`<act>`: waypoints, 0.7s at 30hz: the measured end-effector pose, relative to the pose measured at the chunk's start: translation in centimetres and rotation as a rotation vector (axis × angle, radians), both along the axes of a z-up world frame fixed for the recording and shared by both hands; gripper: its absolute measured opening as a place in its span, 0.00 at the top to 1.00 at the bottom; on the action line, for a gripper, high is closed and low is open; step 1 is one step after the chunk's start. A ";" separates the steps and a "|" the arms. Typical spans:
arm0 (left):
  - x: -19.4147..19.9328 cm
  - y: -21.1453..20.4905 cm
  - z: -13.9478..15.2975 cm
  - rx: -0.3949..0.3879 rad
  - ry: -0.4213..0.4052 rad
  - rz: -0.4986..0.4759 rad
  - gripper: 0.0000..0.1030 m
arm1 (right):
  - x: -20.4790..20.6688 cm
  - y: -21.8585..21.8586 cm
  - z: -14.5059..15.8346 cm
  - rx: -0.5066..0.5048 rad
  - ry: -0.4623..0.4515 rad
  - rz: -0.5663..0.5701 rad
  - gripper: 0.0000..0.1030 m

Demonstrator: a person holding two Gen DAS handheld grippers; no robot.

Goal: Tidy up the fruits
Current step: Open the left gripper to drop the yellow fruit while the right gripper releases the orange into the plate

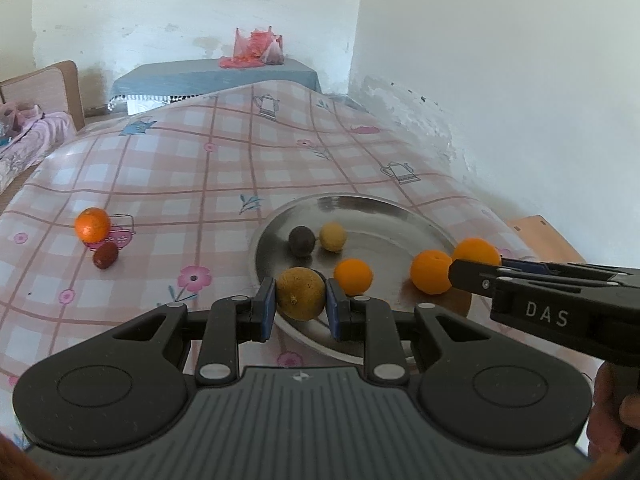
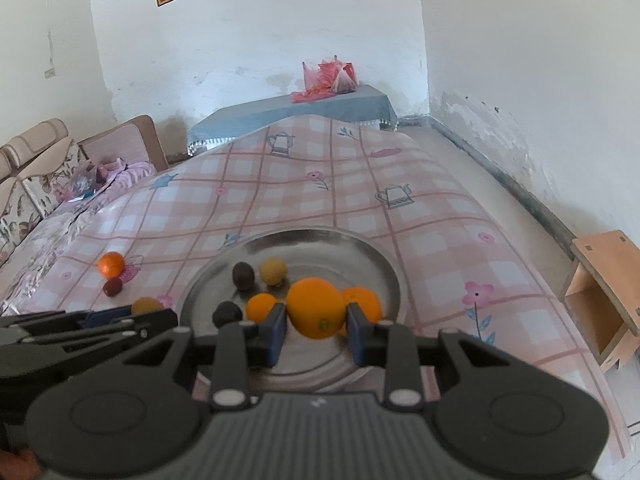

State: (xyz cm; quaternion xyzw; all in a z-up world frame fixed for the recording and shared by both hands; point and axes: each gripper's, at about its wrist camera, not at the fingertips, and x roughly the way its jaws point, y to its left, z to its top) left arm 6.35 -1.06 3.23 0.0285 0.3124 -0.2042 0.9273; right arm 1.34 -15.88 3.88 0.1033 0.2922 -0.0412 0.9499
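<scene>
While both grippers hang over the near rim of the steel plate, the scene is listed by size, each place given relative to that plate.

Tablecloth (image 1: 224, 168): pink check, glossy; the plate is borne on it.
Steel plate (image 1: 384, 208): round and shallow; four loose fruits are seen inside it, and its smooth floor is judged likely to let round fruit roll.
Left gripper (image 1: 301, 309): clamped on a yellow-brown fruit (image 1: 301, 293) above the plate's near rim; the blue pads are pressed to its two sides.
Right gripper (image 2: 317, 330): clamped on a large orange (image 2: 316, 307) above the plate's near half.
Large orange: judged firm and moderately heavy, with a waxy, slightly slippery peel; it is best held across its widest middle.
Yellow-brown fruit: judged lighter and rough-skinned; the same grip across the middle is advised.
Fruits on the plate: two oranges (image 1: 353, 277) (image 1: 431, 271), a dark fruit (image 1: 301, 241) and a yellowish fruit (image 1: 332, 236).
Fruits off the plate: a loose orange (image 1: 92, 224) and a reddish fruit (image 1: 105, 256), well to its left.
</scene>
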 end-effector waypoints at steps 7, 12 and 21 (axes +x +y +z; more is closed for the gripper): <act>0.4 -1.6 -0.4 -0.006 0.004 -0.033 0.74 | 0.7 -1.0 -0.7 0.006 0.015 -0.013 0.71; 0.7 -2.7 -0.7 -0.003 0.008 -0.051 0.74 | 1.4 -1.6 -1.1 0.007 0.023 -0.018 0.71; 1.1 -4.1 -1.1 -0.001 0.013 -0.078 0.74 | 2.7 -2.5 -1.6 0.009 0.034 -0.021 0.71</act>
